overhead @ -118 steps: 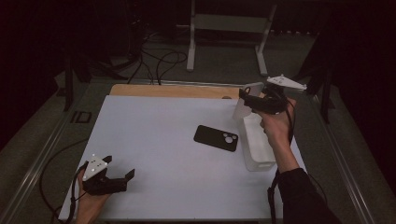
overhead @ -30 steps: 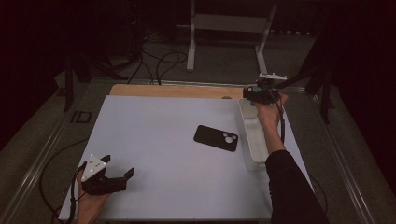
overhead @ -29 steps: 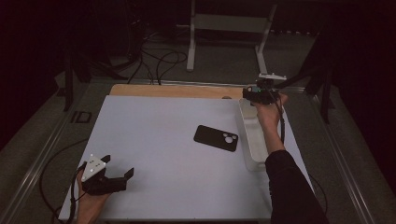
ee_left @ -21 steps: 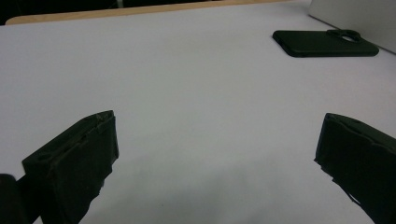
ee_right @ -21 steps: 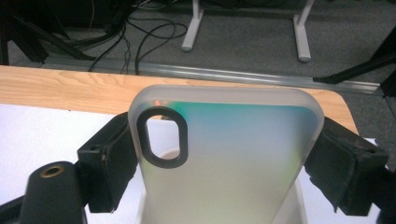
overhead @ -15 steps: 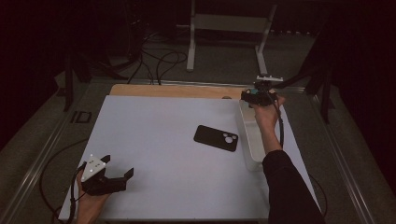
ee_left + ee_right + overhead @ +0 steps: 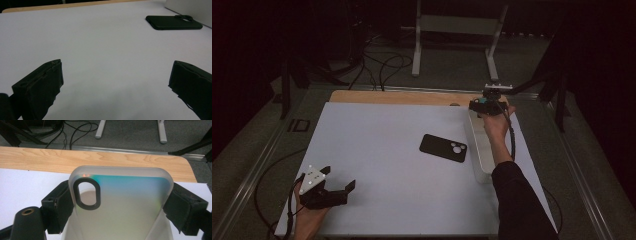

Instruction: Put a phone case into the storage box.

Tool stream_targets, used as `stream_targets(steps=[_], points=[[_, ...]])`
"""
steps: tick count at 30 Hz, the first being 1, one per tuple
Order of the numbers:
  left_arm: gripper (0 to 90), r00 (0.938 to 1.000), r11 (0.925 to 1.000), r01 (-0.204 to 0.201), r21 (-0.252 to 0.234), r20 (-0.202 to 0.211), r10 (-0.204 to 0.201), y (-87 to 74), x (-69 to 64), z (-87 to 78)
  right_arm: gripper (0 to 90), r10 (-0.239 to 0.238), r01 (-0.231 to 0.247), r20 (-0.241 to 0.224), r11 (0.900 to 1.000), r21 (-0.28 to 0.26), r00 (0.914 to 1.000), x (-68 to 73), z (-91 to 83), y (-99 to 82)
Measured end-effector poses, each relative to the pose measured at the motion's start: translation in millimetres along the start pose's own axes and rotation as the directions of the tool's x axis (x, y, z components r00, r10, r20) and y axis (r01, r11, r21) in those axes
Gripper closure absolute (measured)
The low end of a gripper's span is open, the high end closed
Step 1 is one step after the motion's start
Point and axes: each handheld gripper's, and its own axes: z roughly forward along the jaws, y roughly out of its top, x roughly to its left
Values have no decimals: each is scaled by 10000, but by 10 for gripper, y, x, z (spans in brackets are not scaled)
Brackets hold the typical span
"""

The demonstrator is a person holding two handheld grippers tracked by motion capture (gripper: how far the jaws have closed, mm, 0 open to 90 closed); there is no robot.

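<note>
Right gripper view, frosted translucent phone case (image 7: 120, 202), rounded corners, oval cutout

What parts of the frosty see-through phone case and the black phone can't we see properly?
- Frosted translucent phone case: the right gripper view's bottom edge cuts off its lower end.
- In the high view, the case's far end is hidden by the right gripper and hand.
- Black phone: its screen side faces the white table, so it is hidden.
</note>
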Motion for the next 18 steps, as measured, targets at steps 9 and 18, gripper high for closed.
stream_targets(steps=[9,18], points=[[0,10000,10000,0,2,0,0,0,0,0,161,-52,53,122,9999,-90,9999,14,39,-14],[0,10000,10000,4,-2,9,-4,-1,0,-1,88,-10,11,63,9999,-166,10000,-23,24,-3]])
